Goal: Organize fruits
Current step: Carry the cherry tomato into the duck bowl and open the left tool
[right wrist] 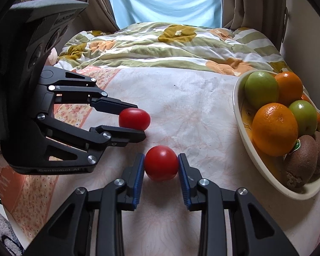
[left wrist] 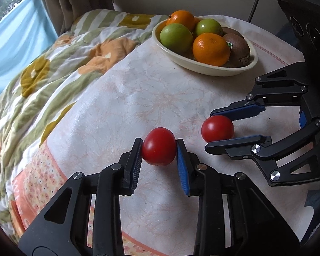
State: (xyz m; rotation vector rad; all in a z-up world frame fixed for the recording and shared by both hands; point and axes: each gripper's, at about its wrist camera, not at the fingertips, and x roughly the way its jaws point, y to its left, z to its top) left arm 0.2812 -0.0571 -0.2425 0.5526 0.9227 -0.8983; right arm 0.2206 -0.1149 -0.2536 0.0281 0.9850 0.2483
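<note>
Two red tomatoes lie on the pale floral tablecloth [left wrist: 138,98]. My left gripper [left wrist: 159,143] is shut on the left tomato [left wrist: 159,147], with a pad pressed against each side. In the right wrist view the left gripper [right wrist: 141,122] reaches in from the left with that left tomato [right wrist: 134,119]. My right gripper [right wrist: 161,156] is shut on the right tomato [right wrist: 161,164]. The left wrist view shows the right gripper [left wrist: 210,131] clamped on the same right tomato [left wrist: 217,129]. Both tomatoes sit low, at the cloth.
A cream bowl [left wrist: 204,68] stands at the back right with oranges [left wrist: 211,49], green fruits [left wrist: 176,36] and kiwis [left wrist: 237,47]; the bowl [right wrist: 236,111] is close on the right in the right wrist view. A flowered quilt [left wrist: 42,81] lies beyond the table edge.
</note>
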